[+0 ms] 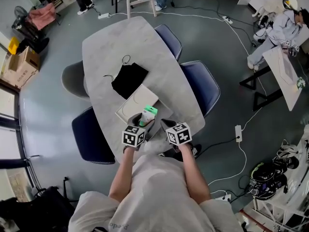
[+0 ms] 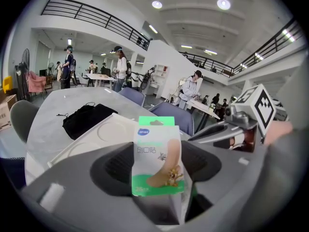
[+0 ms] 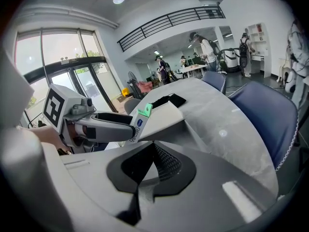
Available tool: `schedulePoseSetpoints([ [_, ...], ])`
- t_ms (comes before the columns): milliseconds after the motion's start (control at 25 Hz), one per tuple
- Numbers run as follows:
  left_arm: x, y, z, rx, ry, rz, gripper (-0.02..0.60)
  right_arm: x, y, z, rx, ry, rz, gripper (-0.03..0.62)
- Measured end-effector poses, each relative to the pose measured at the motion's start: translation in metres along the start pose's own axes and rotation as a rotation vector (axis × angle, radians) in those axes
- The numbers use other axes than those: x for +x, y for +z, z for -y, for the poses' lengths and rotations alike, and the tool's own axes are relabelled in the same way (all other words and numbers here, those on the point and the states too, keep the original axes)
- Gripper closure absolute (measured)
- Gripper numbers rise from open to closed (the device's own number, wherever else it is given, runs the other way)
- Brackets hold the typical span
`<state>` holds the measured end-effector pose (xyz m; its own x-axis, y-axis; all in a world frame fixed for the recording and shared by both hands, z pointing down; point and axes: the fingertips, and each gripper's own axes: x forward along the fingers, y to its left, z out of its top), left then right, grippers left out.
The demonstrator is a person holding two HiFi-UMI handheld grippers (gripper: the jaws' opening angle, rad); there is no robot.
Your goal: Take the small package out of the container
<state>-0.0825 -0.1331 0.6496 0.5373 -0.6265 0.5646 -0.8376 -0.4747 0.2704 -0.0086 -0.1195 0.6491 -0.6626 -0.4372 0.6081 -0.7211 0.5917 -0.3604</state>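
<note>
Grey stone-look table [image 1: 111, 42], big open workshop, pick under way

Head view: the green-and-white cardboard plaster package [image 1: 149, 113] is at the near corner of the flat white moulded tray [image 1: 137, 100], pinched in my left gripper [image 1: 146, 121]. The right gripper [image 1: 165, 123] is just beside it, and a black fabric pouch [image 1: 129, 79] lies further up the table. Left gripper view: jaws set wide but clamped on the package's two sides, low down, package upright. Right gripper view: that claw is pressed together on nothing, and the package hangs over the tray's edge. My worry is the low hold on thin card. It could swivel or slip out, or I could clip it with the right claw sitting so close.
</note>
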Motion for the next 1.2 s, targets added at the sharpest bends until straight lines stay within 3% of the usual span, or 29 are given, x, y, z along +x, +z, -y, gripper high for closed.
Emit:
schedulePoseSetpoints([
  [400,0.0013,0.0039,-0.0014,0.006,-0.004,0.004,0.226,0.0027,0.0073,-0.0011,0.041,0.024,0.027,0.591],
  [1200,0.0015,-0.0006,0.0013,0.013,-0.010,0.004,0.225,0.0036,-0.0007,-0.0049,0.036,0.046,-0.016,0.591],
])
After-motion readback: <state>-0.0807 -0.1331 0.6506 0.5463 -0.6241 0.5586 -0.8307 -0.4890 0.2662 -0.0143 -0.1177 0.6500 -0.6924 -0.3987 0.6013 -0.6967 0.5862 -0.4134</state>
